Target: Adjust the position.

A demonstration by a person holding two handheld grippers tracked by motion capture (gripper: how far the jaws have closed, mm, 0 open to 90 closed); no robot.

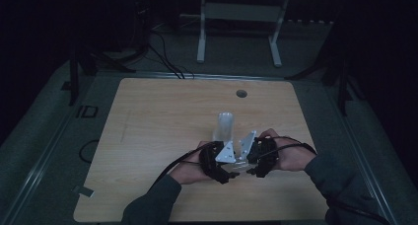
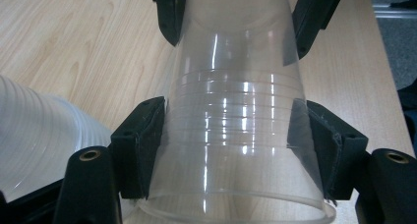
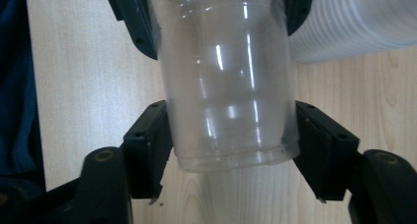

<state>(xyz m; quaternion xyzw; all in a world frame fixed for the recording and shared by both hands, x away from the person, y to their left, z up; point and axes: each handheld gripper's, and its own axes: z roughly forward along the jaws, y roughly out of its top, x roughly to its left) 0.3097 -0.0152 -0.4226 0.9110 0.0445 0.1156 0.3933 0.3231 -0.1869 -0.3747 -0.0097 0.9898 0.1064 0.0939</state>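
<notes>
- Lying between both grippers, a clear cup [image 2: 236, 135] has its long axis running from one gripper to the other — rim end toward the left gripper [image 1: 217, 161], base end toward the right gripper [image 1: 258, 158].
- In the left gripper view, its fingers [image 2: 140, 145] are closed on the cup near the rim, one pad pressed to each side.
- In the right gripper view, that gripper's fingers [image 3: 147, 145] clamp the cup near its base, so both hold the same cup.
- Neither hand is nearer — they meet at the cup, low over the table [image 1: 162, 116], toward the person's side.
- A stack of cups [image 1: 225, 127] lies on the table just beyond the grippers.
- My guess: pulling apart along that axis would part nested cups, if more than one is held.
</notes>
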